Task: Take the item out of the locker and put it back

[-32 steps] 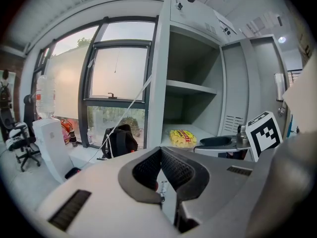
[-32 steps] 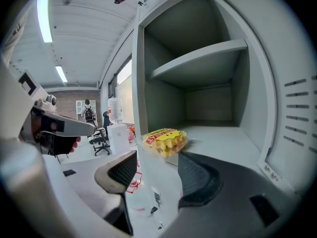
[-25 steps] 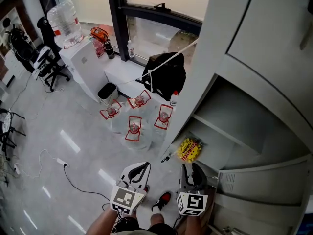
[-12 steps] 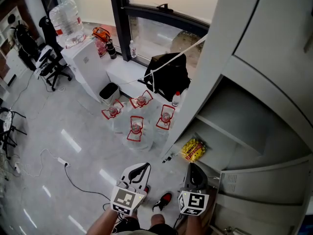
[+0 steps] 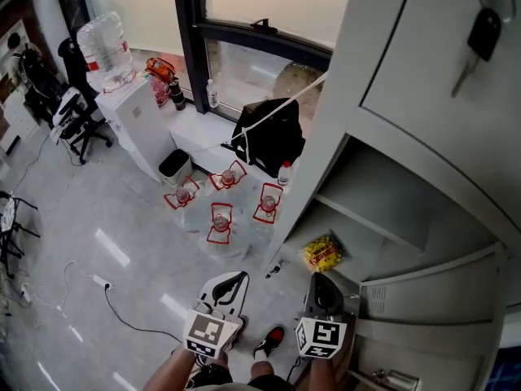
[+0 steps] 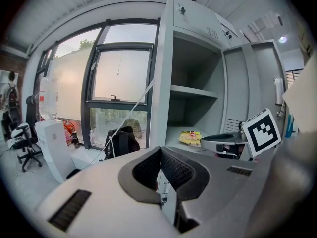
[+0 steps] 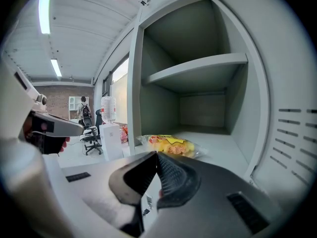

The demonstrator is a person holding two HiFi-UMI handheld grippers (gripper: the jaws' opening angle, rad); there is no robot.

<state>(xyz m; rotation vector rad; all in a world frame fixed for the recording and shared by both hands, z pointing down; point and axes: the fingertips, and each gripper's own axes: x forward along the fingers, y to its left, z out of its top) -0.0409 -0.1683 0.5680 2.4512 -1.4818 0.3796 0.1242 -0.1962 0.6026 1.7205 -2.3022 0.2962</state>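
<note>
The bag (image 5: 322, 252), a yellow snack packet, lies flat on the bottom of the open locker (image 5: 383, 194), close to its front edge at centre right of the head view; so near the mouth, it looks ready to be lifted straight out. The right tongs (image 5: 319, 278) sit at lower centre, just short of the opening and aimed at the bag, yet well apart from it; their jaws are pressed together with nothing between them, so I judge they must part before any grasp. The left tongs (image 5: 242, 275) hang beside them at lower centre-left, likewise closed on nothing, pointing past the locker's left edge toward the window (image 5: 260, 55); this hand seems idle, kept out of the way. The door (image 5: 407, 296) stands swung aside at lower right, leaving the way in free.

In the right gripper view the tongs cover the bag's near edge; its print is too small to read; the person's arms are cut off at the bottom edge; a key (image 5: 482, 31) hangs at upper right, its top cropped, and what it hangs from cannot be told.
</note>
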